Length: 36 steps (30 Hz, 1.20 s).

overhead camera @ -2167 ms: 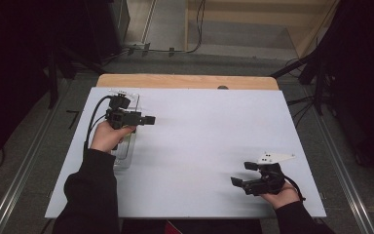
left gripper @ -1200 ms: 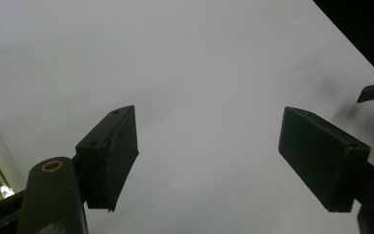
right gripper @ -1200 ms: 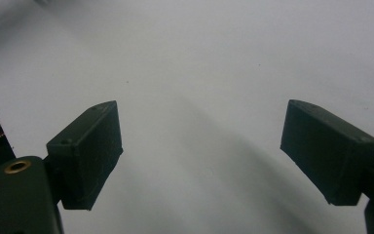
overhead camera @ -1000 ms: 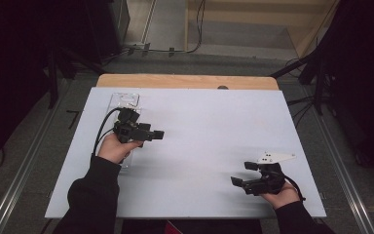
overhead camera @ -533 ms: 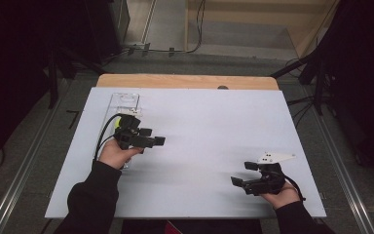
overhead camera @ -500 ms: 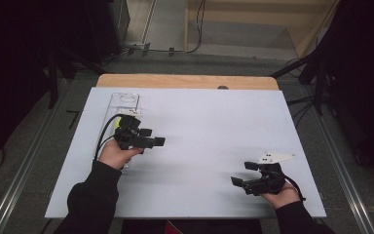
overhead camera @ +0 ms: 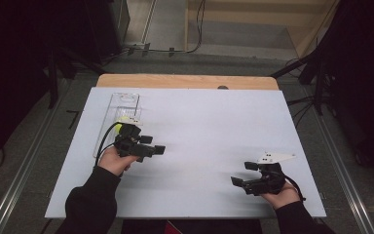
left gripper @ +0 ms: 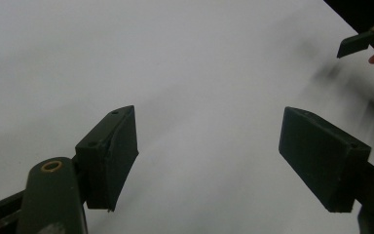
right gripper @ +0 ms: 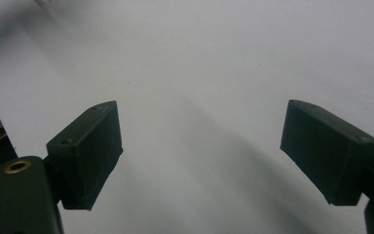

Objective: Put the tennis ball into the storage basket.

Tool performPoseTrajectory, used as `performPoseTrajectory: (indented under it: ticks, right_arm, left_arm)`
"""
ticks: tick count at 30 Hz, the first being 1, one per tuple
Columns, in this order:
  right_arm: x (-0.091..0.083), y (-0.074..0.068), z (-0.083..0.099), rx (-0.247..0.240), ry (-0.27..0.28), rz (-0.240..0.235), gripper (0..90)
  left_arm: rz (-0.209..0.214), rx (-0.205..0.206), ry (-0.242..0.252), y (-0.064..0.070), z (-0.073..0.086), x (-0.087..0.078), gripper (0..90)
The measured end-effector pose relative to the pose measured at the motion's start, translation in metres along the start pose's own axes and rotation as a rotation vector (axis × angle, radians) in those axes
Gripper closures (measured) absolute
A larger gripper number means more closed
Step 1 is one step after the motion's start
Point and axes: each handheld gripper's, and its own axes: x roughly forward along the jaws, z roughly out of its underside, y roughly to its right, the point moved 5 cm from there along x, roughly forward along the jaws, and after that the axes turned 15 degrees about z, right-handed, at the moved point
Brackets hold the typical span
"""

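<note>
The left gripper (overhead camera: 152, 145) is held over the left part of the white table (overhead camera: 209, 122), its jaws spread wide with nothing between them. A clear tray (overhead camera: 121, 109) is seen lying just behind it, near the table's left edge. The right gripper (overhead camera: 244, 174) is held low at the near right, jaws likewise wide apart and empty.
</note>
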Motion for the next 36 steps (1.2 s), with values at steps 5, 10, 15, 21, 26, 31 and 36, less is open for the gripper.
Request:
performPoseTrajectory:
  ticks: [5,10,15,21,26,31,36]
  right_arm:
    - [0.000,0.000,0.000,-0.001,-0.001,0.001,13.4]
    - [0.000,0.000,0.000,-0.003,-0.003,0.001,13.3]
    - [0.000,0.000,0.000,0.001,-0.004,-0.001,13.3]
    - [0.000,0.000,0.000,0.000,-0.004,0.000,13.4]
    - [0.000,0.000,0.000,-0.001,-0.006,0.000,13.4]
    - [0.001,0.000,0.000,-0.002,-0.005,0.001,13.4]
    - [0.001,0.000,0.000,-0.003,-0.005,0.002,13.3]
  left_arm:
    - [0.003,0.010,0.010,0.002,0.005,-0.001,22.7]
    - [0.016,0.023,0.020,0.006,0.011,-0.003,22.6]
    - [0.000,0.043,0.024,0.010,0.016,-0.003,22.6]
    - [0.004,0.063,0.023,0.015,0.021,-0.004,22.6]
    - [0.001,0.078,0.014,0.019,0.027,-0.004,22.6]
    - [0.011,0.075,-0.002,0.022,0.034,-0.003,22.6]
    - [0.017,0.086,-0.014,0.023,0.041,-0.001,23.0]
